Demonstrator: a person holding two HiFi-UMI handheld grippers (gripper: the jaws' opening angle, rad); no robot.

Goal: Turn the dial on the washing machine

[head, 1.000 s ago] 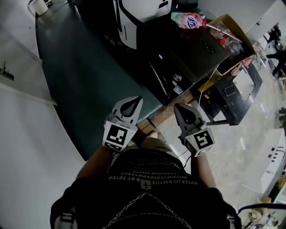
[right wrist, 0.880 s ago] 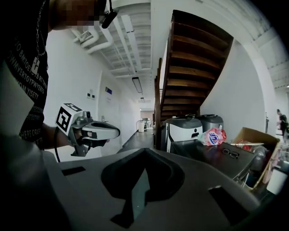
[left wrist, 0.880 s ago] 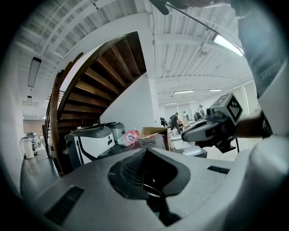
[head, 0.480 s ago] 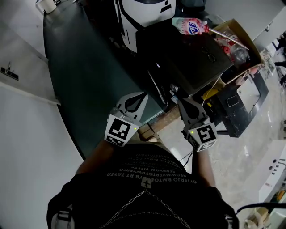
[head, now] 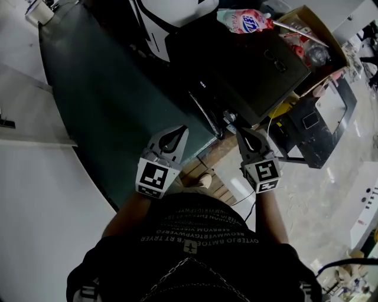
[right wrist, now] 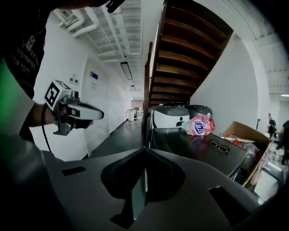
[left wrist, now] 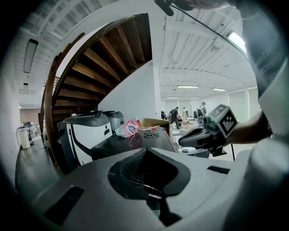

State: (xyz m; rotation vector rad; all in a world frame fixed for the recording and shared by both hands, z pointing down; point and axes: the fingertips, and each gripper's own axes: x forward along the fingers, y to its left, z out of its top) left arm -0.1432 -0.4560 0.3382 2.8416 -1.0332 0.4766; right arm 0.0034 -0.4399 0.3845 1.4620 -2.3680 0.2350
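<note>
The washing machine (head: 248, 65) is black and stands ahead of me; its top also shows in the left gripper view (left wrist: 131, 143) and the right gripper view (right wrist: 203, 146). A small silvery dial (head: 229, 116) sits on its front panel beside a long handle (head: 204, 115). My right gripper (head: 242, 133) is shut and empty, its tip just below and to the right of the dial, apart from it. My left gripper (head: 179, 131) is shut and empty too, held level with it to the left. Each gripper shows in the other's view: the right one (left wrist: 186, 140), the left one (right wrist: 100, 116).
A pink detergent pouch (head: 242, 22) and a pair of glasses (head: 273, 59) lie on the machine's top. An open cardboard box (head: 313, 35) stands to its right and a white appliance (head: 165, 12) behind it. A dark green floor strip (head: 106, 106) runs to the left, with a wooden staircase (right wrist: 189, 45) overhead.
My right gripper has moved forward toward the machine's front panel, and the gap to the dial has shrunk. The left gripper has kept its place. Both stay shut.
</note>
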